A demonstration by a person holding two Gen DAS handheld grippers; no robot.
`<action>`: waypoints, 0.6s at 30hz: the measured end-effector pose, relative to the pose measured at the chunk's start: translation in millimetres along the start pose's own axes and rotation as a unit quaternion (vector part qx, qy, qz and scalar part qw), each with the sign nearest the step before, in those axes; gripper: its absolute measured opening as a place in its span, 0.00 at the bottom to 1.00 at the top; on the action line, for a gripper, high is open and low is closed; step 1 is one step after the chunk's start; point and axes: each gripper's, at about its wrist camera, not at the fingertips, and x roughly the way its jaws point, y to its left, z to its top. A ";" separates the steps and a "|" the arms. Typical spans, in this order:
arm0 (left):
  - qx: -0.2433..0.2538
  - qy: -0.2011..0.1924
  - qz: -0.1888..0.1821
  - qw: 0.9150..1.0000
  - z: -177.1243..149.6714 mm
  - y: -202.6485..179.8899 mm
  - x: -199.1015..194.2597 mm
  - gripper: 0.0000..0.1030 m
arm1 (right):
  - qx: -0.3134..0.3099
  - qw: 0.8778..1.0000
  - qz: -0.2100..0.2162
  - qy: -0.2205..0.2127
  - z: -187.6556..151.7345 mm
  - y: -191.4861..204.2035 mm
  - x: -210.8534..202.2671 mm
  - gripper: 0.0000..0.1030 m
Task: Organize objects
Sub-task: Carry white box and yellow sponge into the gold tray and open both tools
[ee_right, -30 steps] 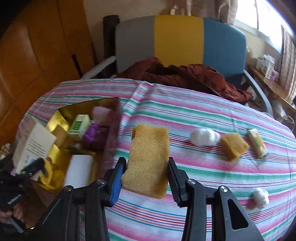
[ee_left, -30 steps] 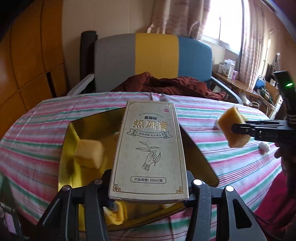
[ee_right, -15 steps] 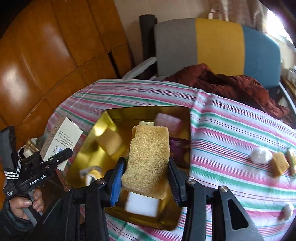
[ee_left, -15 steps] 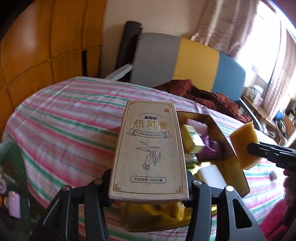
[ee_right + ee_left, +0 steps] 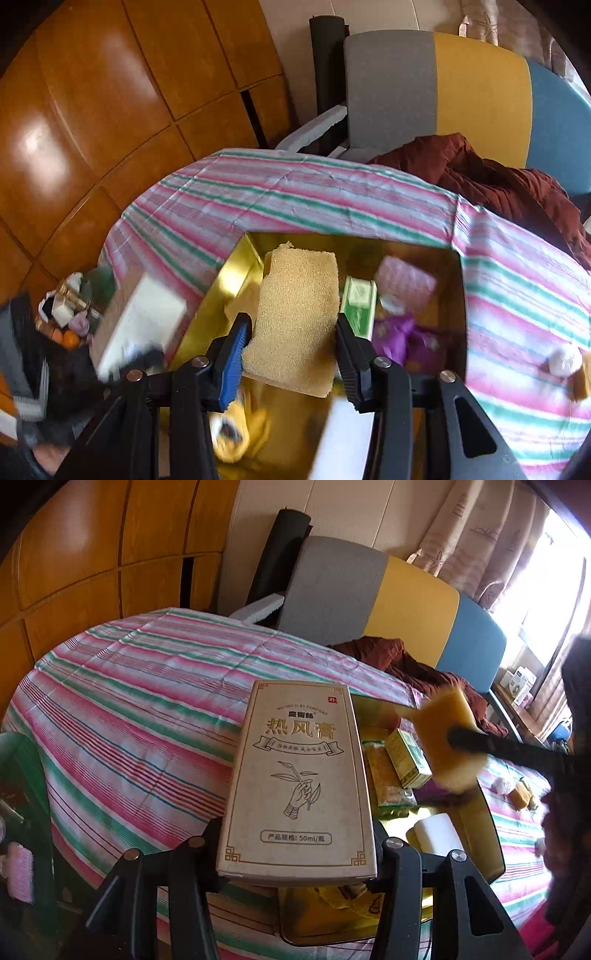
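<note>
My right gripper (image 5: 291, 343) has the yellow sponge (image 5: 299, 314) between its jaws, which have just been easing apart, though both pads touch it, and it hangs directly over the gold tray (image 5: 236, 273), so I judge this piece is about to be dropped in. My left gripper (image 5: 297, 849) is clamped on the beige carton (image 5: 295, 775), held beside the tray's left edge and not yet inside. In the tray I count one green box (image 5: 358, 306), one pink packet (image 5: 406, 280), one purple wrapper (image 5: 402, 339), one white block (image 5: 347, 443) and one yellowish lump (image 5: 240, 435) too blurred to name. Out on the striped cloth (image 5: 295, 192), well apart from the tray, I see one cotton ball (image 5: 563, 360) and one small brown sponge piece (image 5: 583, 380) touching it. So roughly half seems sorted: two things in hand, at least two left lying.
</note>
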 end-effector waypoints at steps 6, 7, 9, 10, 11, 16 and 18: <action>0.011 0.010 -0.002 1.000 0.7 -7.3 14.4 0.50 | 0.023 1.000 -0.002 0.006 17.4 -2.3 29.7 0.62; 0.014 0.012 -0.002 1.000 1.4 -8.7 17.9 0.50 | 0.025 1.000 0.001 0.007 14.8 -3.5 29.8 0.62; 0.017 0.019 -0.003 1.000 2.9 -12.2 28.1 0.50 | 0.026 1.000 -0.003 0.015 6.0 -4.4 30.4 0.63; 0.019 0.022 -0.003 1.000 4.0 -13.7 33.0 0.50 | 0.025 1.000 -0.009 0.016 1.8 -5.3 29.6 0.63; 0.022 0.029 -0.002 0.999 4.5 -16.4 39.9 0.50 | 0.024 1.000 -0.013 0.015 -3.2 -5.8 27.1 0.64; 0.040 0.056 0.013 0.998 11.4 -29.5 73.6 0.51 | 0.038 0.999 -0.022 0.014 -20.7 -12.1 18.0 0.66; 0.043 0.075 0.020 0.996 17.9 -35.6 87.3 0.51 | 0.042 0.999 -0.027 0.012 -25.7 -13.4 13.0 0.67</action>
